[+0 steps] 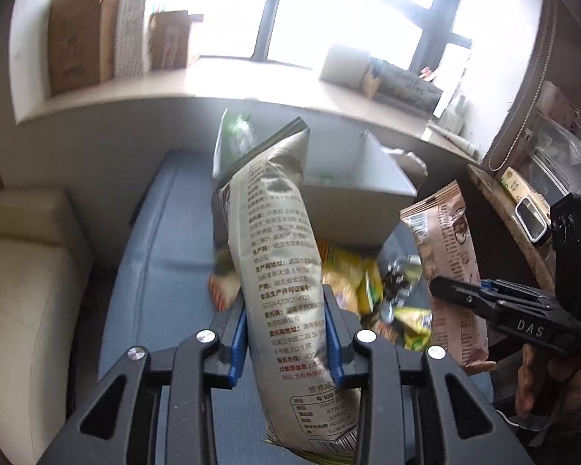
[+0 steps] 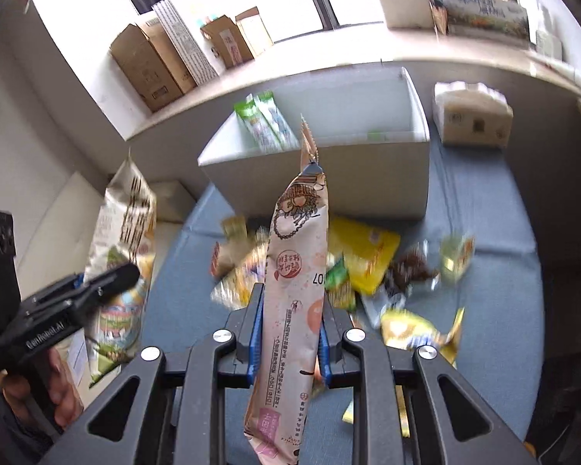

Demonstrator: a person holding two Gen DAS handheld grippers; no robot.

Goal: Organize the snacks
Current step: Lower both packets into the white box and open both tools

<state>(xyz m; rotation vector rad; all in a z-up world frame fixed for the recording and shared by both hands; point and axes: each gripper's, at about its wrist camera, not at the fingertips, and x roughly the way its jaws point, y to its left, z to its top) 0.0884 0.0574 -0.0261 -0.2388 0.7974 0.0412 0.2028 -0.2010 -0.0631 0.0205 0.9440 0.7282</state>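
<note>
The left gripper (image 1: pixel 286 333) has its blue pads pressed on both sides of a tall grey-white snack bag (image 1: pixel 275 271) printed with dense text, and the bag stands nearly upright between the fingers, its crimped top leaning toward the window. The right gripper (image 2: pixel 288 333) is clamped in the same way on a slim pink snack packet (image 2: pixel 296 290) with a cartoon figure near its top — that packet also points up and away, its serrated end in line with the white bin (image 2: pixel 368 170) behind it. The bin sits on a blue cushion (image 2: pixel 484 213) below a pale window ledge, and two green-and-white sachets (image 2: pixel 265 122) stand against its inner left wall. In front of the bin lies a loose pile of snacks (image 2: pixel 368 259) — yellow, green and brown wrappers scattered on the cushion, below both lifted packs. Each gripper shows at the edge of the other's view, held by a person's hand (image 2: pixel 58 387). Cardboard boxes (image 2: pixel 151 62) line the ledge.
</note>
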